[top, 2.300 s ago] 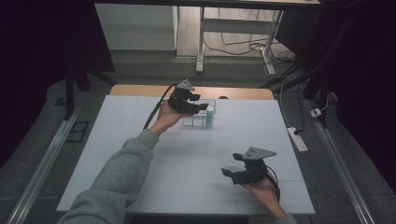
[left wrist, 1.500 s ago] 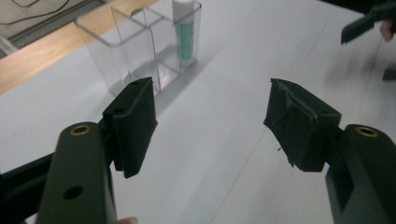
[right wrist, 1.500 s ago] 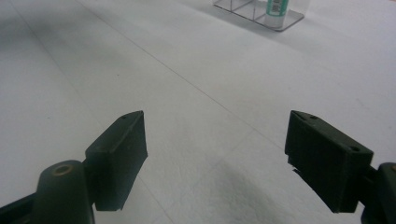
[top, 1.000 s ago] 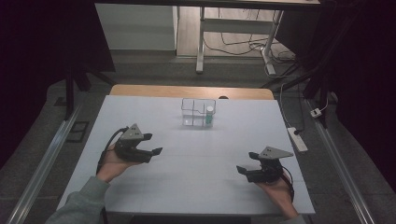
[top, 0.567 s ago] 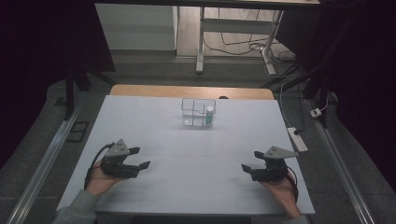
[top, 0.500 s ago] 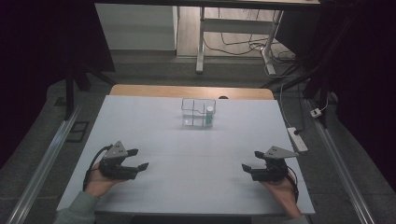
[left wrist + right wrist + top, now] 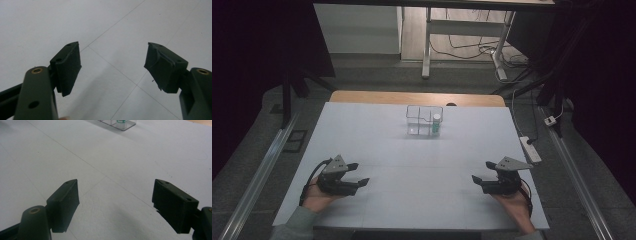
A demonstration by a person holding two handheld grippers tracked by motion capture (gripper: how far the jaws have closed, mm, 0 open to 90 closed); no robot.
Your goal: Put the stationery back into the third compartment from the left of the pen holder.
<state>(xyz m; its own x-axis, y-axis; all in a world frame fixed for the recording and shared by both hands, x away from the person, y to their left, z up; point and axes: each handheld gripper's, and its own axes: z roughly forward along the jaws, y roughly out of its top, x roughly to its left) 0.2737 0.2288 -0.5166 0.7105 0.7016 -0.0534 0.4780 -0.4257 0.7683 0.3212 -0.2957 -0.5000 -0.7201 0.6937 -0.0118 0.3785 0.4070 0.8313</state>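
A clear plastic organizer box (image 7: pixel 423 120) with compartments stands at the far middle of the white table (image 7: pixel 422 165). A small white bottle with a green label (image 7: pixel 436 123) stands upright in its right compartment; its base also shows in the right gripper view as the bottle (image 7: pixel 121 123). My left gripper (image 7: pixel 358 174) rests low at the near left, open, with nothing between its jaws (image 7: pixel 113 67). My right gripper (image 7: pixel 478 179) sits at the near right, open and empty (image 7: pixel 115 205), pointing toward the table's middle.
A power strip (image 7: pixel 530 148) lies at the table's right edge. A wooden strip (image 7: pixel 417 98) borders the far edge. Metal rails (image 7: pixel 259 172) run along both sides, and a desk frame with cables (image 7: pixel 462 45) stands behind.
My left gripper left the organizer box at the far middle and drew back to the near left, open. The right gripper drifted slightly right and stayed open.
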